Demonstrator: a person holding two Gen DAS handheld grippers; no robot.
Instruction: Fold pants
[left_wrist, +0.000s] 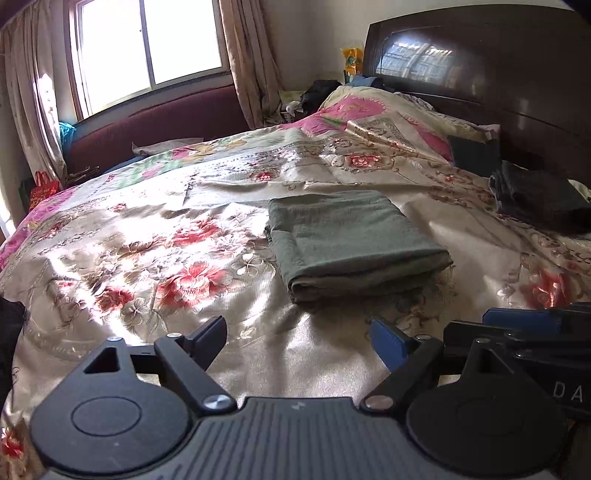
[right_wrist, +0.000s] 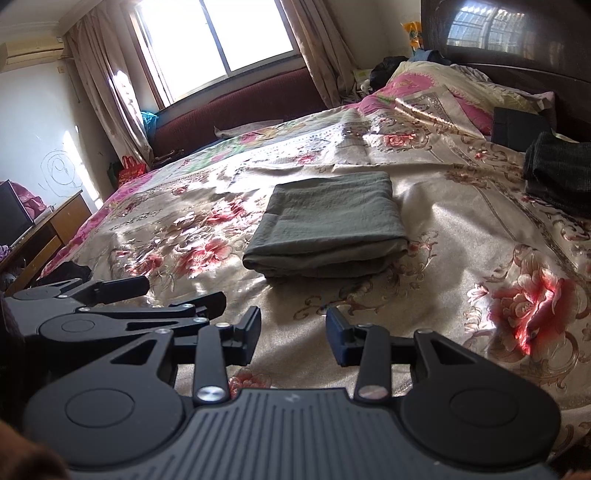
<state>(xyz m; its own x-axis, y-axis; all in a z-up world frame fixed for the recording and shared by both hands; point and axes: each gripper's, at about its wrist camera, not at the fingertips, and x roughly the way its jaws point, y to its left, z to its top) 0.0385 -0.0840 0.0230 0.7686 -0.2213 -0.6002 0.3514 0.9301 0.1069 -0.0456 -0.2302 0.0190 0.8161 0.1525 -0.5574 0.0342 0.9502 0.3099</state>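
Observation:
The grey-green pants (left_wrist: 351, 240) lie folded into a flat rectangle on the floral bedspread (left_wrist: 147, 240), apart from both grippers. In the left wrist view my left gripper (left_wrist: 299, 336) hovers short of the near edge of the pants, jaws wide apart, nothing between them. In the right wrist view the same folded pants (right_wrist: 328, 225) lie ahead of my right gripper (right_wrist: 293, 332), whose jaws stand partly apart over bare bedspread (right_wrist: 461, 229) with nothing in them. The left gripper (right_wrist: 177, 301) shows at the left of that view, and the right gripper (left_wrist: 491, 325) at the right of the left view.
Dark folded clothes (left_wrist: 539, 203) lie at the right near the dark wooden headboard (left_wrist: 498, 74). A black flat item (left_wrist: 472, 155) rests beside the pillows. A maroon bench (left_wrist: 159, 125) runs under the window. A wooden desk (right_wrist: 48, 229) stands at the left of the bed.

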